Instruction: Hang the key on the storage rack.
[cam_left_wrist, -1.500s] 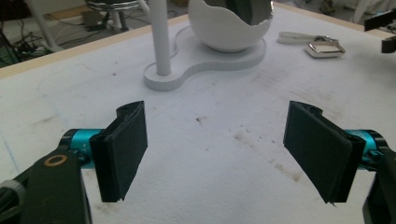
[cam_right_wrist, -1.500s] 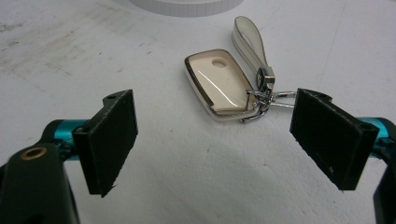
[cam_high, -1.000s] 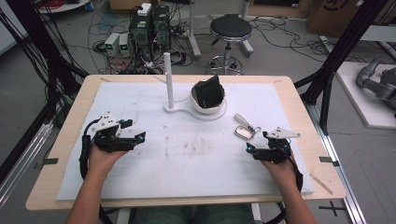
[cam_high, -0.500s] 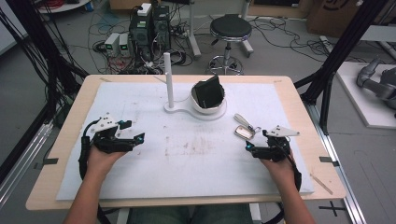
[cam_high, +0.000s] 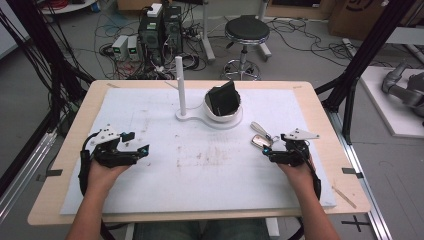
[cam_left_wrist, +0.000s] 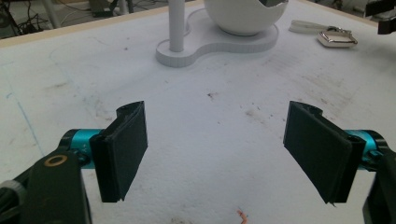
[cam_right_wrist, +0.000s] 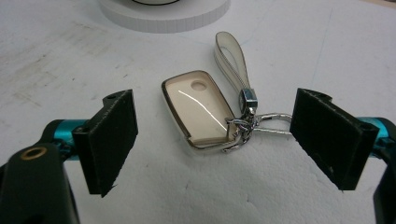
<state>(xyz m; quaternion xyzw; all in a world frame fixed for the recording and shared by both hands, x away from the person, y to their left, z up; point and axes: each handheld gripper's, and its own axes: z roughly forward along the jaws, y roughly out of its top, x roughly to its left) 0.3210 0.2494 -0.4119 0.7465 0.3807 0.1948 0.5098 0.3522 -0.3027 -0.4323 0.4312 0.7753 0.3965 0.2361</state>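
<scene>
A cream key fob (cam_right_wrist: 201, 112) with a chrome rim lies flat on the white mat, with its cream strap (cam_right_wrist: 231, 56) and key ring (cam_right_wrist: 261, 122) attached. My right gripper (cam_right_wrist: 215, 144) is open, low over the mat, with the fob lying just ahead between its jaws and touching neither. In the high view the fob (cam_high: 260, 142) sits just left of the right gripper (cam_high: 268, 150). The left gripper (cam_high: 143, 149) rests at the mat's left side, and in its own view the left gripper (cam_left_wrist: 219, 154) is open and holds nothing.
A white stand (cam_high: 192, 116) with an upright post (cam_high: 180, 82) and a bowl (cam_high: 223, 111) holding a black object (cam_high: 222, 97) stands at the back centre. The white mat (cam_high: 200, 170) covers the wooden table. Computers, cables and a stool lie beyond.
The right gripper has edged slightly forward toward the key fob. The left gripper has stayed where it was.
</scene>
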